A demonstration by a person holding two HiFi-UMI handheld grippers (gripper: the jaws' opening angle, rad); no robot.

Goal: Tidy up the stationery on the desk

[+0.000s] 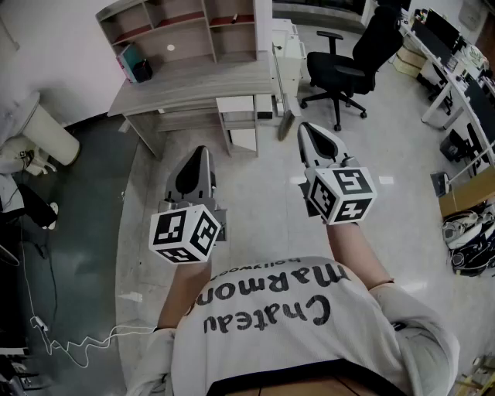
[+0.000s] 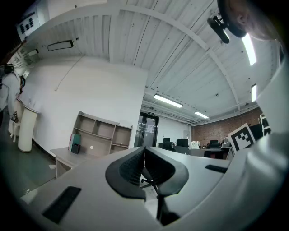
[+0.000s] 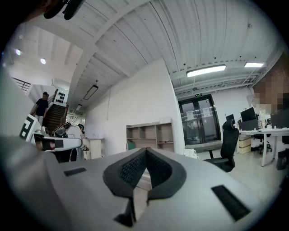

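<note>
Both tools are up in front of the person's chest, side by side with a clear gap between them, marker cubes toward the body and noses pointing forward at roughly level. The left tool [image 1: 203, 149] sits a touch nearer the torso, its dark ribbed pads pressed together with nothing between them. The right tool [image 1: 308, 126] reaches a little further out, jaws likewise closed tight and empty. The hands themselves are hidden under the cubes; only the forearms show, running back to the white T-shirt. Well ahead of the left tool, and ahead-left of the right one, stands the grey surface [image 1: 203, 83], with open floor [image 1: 255, 193] between it and both tools. A shelf unit [image 1: 186, 22] stands on its far side. The compartment furthest left of the tools holds a teal item [image 1: 129, 56] standing upright, with a small dark box [image 1: 142, 71] just beside it; what either is exactly, I can't make out. The other compartments look bare. Ahead and right of the right tool is a black office chair [image 1: 348, 66].
</note>
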